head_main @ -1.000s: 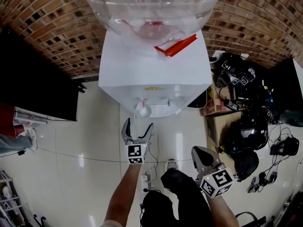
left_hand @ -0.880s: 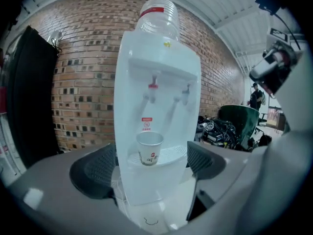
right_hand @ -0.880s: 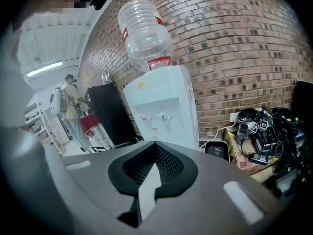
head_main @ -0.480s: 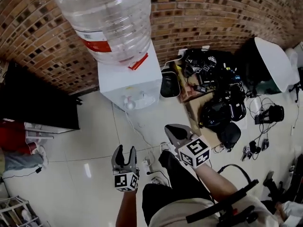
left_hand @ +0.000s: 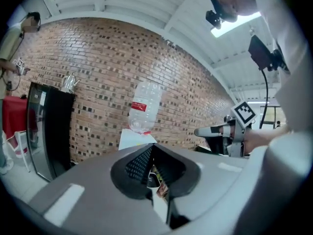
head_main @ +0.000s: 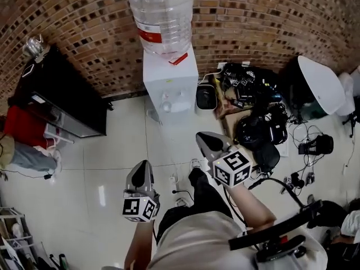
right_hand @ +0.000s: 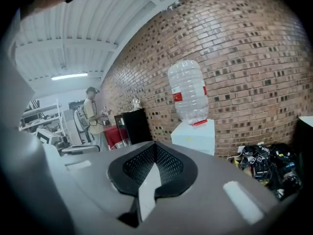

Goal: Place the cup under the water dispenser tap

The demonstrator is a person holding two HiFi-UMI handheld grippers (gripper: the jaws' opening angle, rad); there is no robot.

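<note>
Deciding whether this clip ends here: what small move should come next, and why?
Probably none beyond lowering both tongs to rest. A small pale shape, apparently the cup, sits at the front of the water dispenser, though it is too small to be sure. The left tongs and right tongs are shut, empty, and well away from it.

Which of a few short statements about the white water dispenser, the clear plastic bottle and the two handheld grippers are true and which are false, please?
1. The clear plastic bottle sits on top of the white water dispenser. True.
2. The dispenser stands against a white tiled wall. False: it stands against a brick wall.
3. The left gripper has its jaws wide open. False: they are shut, with nothing between them.
4. The right gripper is well apart from the dispenser. True.
</note>
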